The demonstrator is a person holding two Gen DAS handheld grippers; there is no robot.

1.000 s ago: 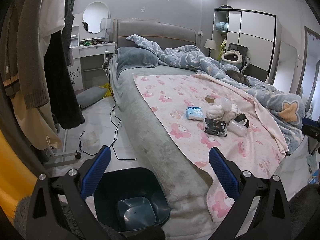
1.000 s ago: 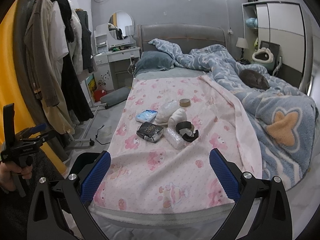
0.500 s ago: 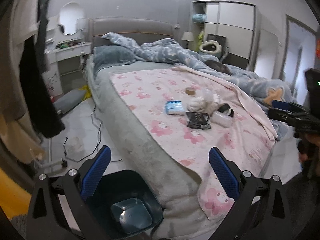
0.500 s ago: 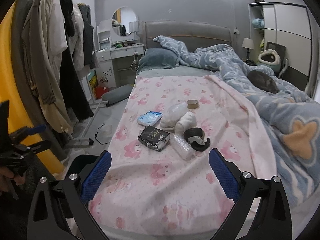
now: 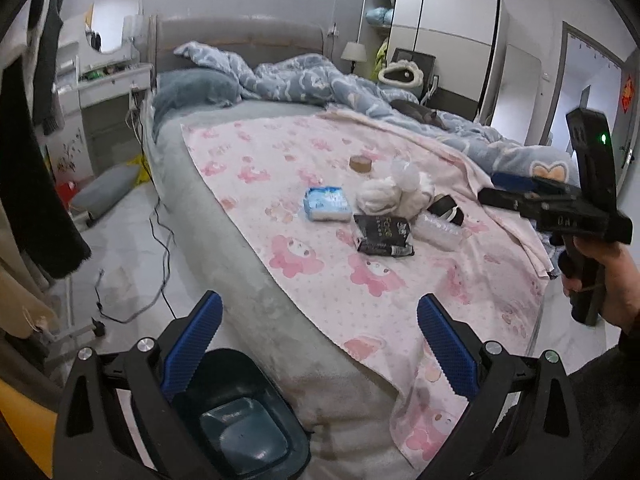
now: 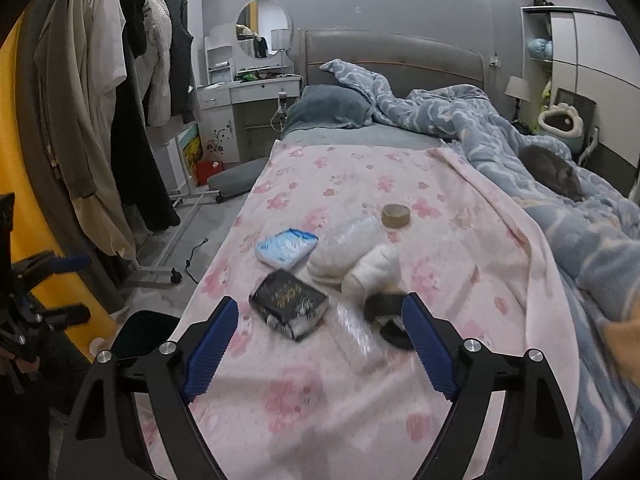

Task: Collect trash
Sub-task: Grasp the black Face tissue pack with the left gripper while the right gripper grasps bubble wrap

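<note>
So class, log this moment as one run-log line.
right hand-held gripper: open, closing, over black packet | left hand-held gripper: open, empty | bin: beside bed

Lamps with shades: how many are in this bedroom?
2: one lamp on the white dresser beside the round mirror; another lamp right of the bed. Others may be hidden.

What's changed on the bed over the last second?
The right tool has moved in over the pink blanket toward the trash pile, its jaws just closing a little, with nothing between them yet. The left tool shifted along the bed edge, above the bin, open. Black packet, blue pack and tape roll haven't moved.
</note>
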